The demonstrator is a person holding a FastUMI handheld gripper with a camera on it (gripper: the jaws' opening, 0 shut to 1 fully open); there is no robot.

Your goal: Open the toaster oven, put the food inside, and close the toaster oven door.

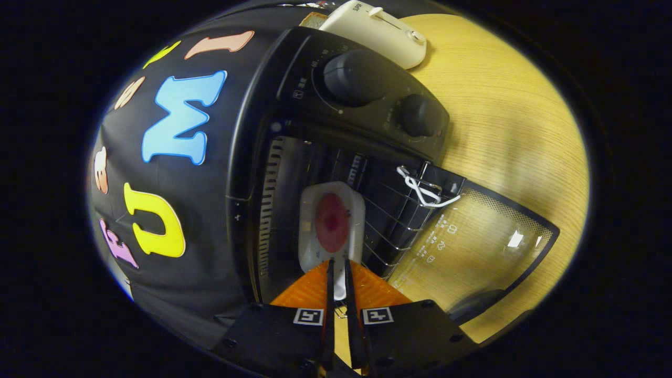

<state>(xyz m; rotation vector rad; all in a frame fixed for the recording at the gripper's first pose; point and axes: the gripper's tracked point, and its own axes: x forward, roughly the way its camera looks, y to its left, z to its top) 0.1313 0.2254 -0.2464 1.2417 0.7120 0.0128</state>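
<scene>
The black toaster oven (294,79) stands open, its glass door (472,241) folded down flat over the wooden table (514,131). A white square dish (310,210) carrying a round red piece of food (332,221) sits inside the oven cavity, over the wire rack (388,220). My gripper (339,262) is shut on the near rim of that dish, both fingers pressed close together on it at the oven's mouth. The whole view is rolled sideways.
Two dark knobs (357,76) (420,115) sit on the oven's control panel. A white cord (422,191) is looped at the rack by the door hinge. Beyond the oven stands a cream pop-up toaster (378,31) with a bread slice (313,20) beside it.
</scene>
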